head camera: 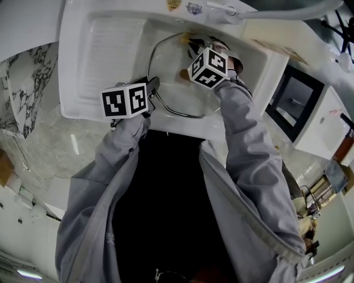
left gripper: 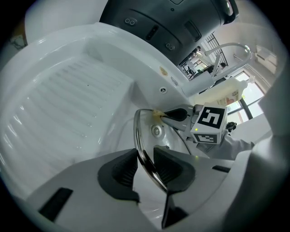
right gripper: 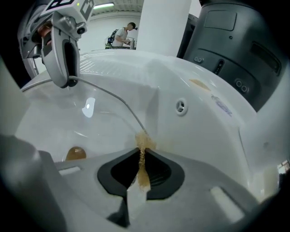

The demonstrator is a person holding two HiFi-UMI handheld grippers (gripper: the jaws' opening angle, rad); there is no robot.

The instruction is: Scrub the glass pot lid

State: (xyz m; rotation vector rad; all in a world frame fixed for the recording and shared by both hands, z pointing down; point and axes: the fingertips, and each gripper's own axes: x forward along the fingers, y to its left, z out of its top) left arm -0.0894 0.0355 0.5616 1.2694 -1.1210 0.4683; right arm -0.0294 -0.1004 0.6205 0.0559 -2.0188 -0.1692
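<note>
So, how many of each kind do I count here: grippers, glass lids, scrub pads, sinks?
Grippers: 2, left gripper and right gripper
Glass lid: 1
Scrub pad: 1
Sink: 1
Total: 5

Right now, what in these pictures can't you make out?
- Head view: right side of the glass lid, behind the right gripper and sleeve.
- Head view: stickers on the sink, too small to read.
- Left gripper view: the lid's near rim, under the left gripper.
- Right gripper view: shape of the scrub pad, pinched edge-on.
</note>
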